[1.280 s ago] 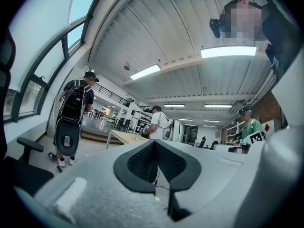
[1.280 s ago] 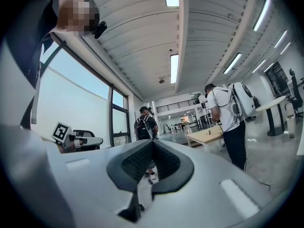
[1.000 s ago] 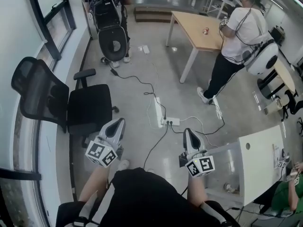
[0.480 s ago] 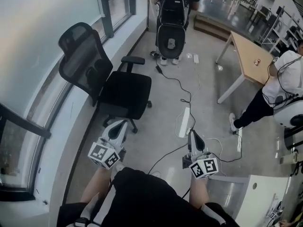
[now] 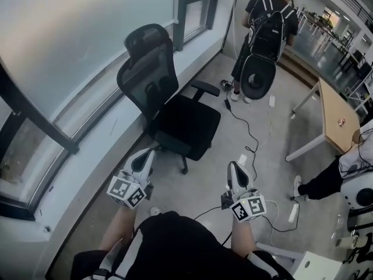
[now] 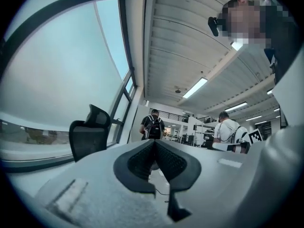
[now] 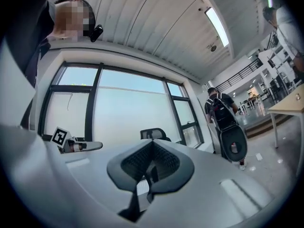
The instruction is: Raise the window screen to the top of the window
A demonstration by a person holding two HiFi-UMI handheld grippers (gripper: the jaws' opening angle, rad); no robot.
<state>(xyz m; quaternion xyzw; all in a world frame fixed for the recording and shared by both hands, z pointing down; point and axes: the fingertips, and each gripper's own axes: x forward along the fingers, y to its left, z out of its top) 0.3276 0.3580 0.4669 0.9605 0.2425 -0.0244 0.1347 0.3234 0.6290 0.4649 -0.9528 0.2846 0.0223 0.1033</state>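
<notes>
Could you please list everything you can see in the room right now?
window screen: one, pale grey, over the big pane, upper left
window frame: one, dark, along the left wall
office chair: one, black mesh, beside the window
person with backpack rig: one, black top, standing beyond the chair
wooden table: one, tan top with white legs, right
person in white top: one, partly cut off at the right edge
cable: one, black, trailing over the grey floor
left tool: one, grey, shut and empty, held low in front
right tool: one, grey, shut and empty, held low in front
</notes>
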